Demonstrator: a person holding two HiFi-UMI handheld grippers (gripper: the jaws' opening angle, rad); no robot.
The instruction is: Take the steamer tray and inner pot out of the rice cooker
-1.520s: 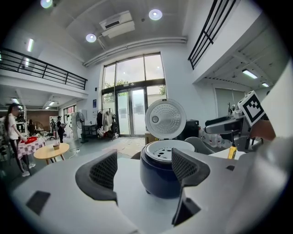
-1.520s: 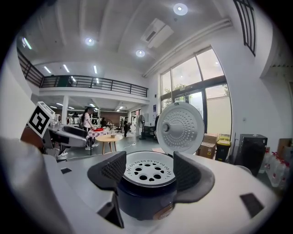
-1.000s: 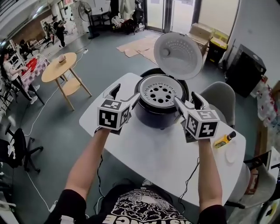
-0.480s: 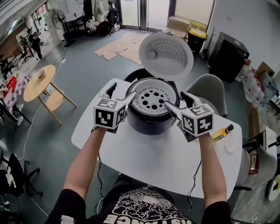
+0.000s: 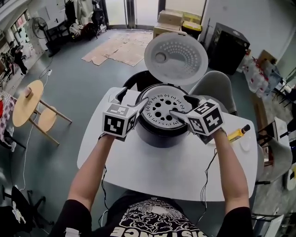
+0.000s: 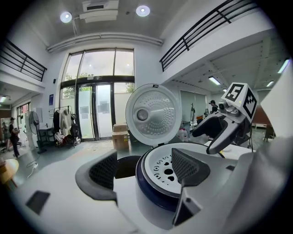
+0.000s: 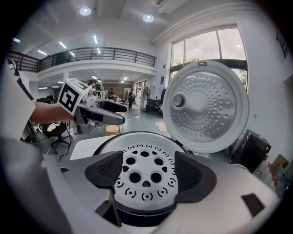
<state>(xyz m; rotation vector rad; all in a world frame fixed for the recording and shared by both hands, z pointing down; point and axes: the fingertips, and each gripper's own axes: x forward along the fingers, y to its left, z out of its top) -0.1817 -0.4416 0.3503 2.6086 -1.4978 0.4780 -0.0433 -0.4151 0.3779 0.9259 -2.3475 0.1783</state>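
White counter (image 5: 152, 173) in a big hall with grey floor (image 5: 78, 78), flat cardboard (image 5: 118, 46) near glass doors (image 5: 138, 8). The tray (image 5: 163, 109) sits in the open cooker (image 5: 159, 136). Left claw (image 5: 132, 97) stands wide open and empty at the cooker's rim; right claw (image 5: 181, 105) has just been opening wider over the tray and grips nothing

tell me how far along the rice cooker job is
Done: the lid stands open. In hand: the left gripper and right gripper are open at the rim of the rice cooker, the right's jaws just opening wider, gripping nothing. Left: the steamer tray sits in the cooker; the inner pot under it is hidden, so both remain.
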